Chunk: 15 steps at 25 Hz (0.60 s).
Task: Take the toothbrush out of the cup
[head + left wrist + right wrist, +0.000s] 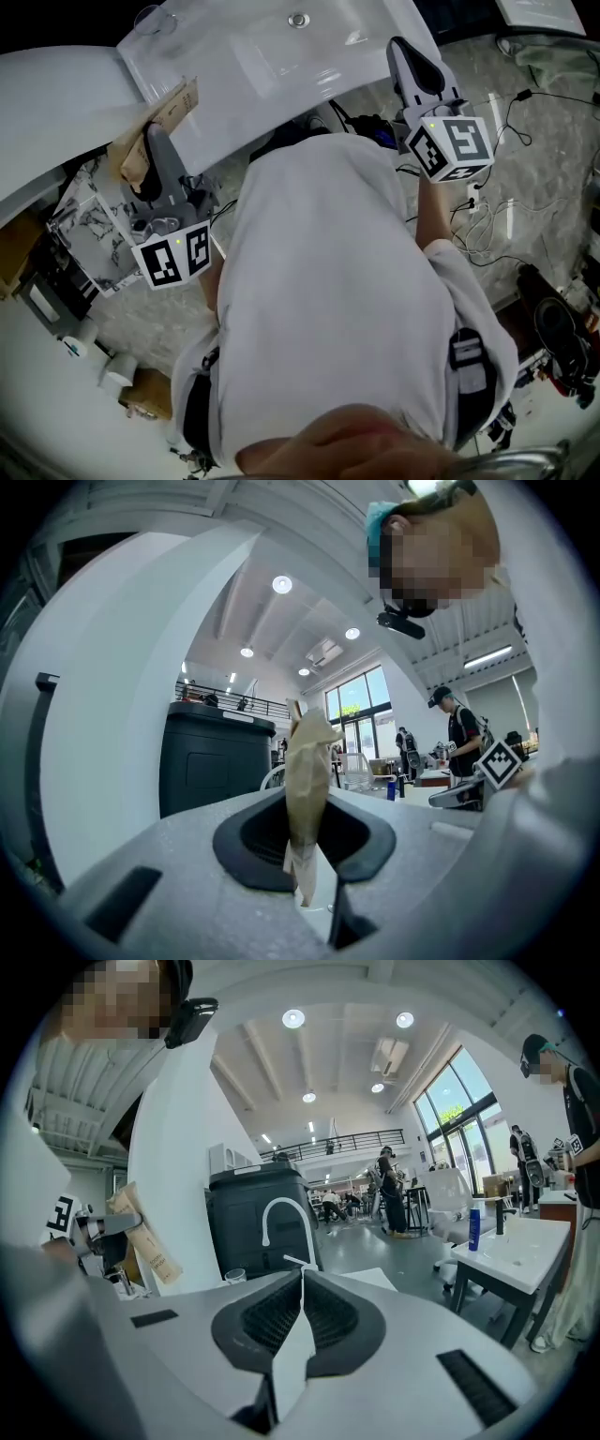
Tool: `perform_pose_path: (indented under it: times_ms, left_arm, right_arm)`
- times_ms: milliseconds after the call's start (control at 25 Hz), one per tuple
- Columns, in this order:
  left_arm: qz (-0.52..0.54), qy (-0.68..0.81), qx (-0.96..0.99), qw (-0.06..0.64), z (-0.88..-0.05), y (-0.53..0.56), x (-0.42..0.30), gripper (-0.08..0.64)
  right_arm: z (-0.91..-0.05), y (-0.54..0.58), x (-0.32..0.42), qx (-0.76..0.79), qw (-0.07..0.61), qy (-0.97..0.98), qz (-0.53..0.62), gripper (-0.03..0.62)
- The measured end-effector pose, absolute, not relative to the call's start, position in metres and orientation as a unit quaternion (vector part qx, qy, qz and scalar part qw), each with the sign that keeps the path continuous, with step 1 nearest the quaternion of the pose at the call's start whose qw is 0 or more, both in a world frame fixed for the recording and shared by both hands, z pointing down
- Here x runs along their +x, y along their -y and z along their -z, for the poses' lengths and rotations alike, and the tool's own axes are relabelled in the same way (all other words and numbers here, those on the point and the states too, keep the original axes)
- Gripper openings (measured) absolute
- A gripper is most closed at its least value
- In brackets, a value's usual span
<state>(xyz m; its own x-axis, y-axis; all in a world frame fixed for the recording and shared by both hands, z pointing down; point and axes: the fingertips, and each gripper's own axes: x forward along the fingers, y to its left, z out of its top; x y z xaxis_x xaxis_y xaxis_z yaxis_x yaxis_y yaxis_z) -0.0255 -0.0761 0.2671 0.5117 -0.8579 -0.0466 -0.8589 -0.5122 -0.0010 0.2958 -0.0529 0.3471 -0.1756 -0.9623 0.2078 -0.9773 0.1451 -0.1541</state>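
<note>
The toothbrush (pixel 165 116), sealed in a brown paper sleeve, was out of the cup (pixel 153 18) and pinched in the left gripper (pixel 155 141), whose jaws were nearly together and pressed flat against the sleeve. In the left gripper view the sleeve (pixel 307 780) stood upright between the dark pads, its lower end hanging below them and its upper end rising well above the left gripper (pixel 311 850). The clear cup stood apart from it, at the far left corner of the white washbasin (pixel 281 66). The right gripper (pixel 405 52) was held over the basin's right side, away from both; its own view showed the right gripper (pixel 300 1288) with its jaws closed on each other and nothing between them. That view also caught the toothbrush (pixel 150 1237) at the left, the cup (pixel 236 1277) on the counter and a white tap (pixel 281 1215) behind it. The person in a white shirt (pixel 328 281) stood at the basin on a marble floor (pixel 544 141) strewn with cables (pixel 483 220).
</note>
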Motion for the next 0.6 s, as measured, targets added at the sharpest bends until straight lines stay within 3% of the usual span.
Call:
perform_pose_path:
  times_ms: [600]
  left_arm:
    - [0.037,-0.483,-0.875,-0.014,-0.304,0.061,0.018,0.051]
  right_arm:
    - [-0.399,0.023,0.328,0.638,0.02,0.746,-0.189,0.017]
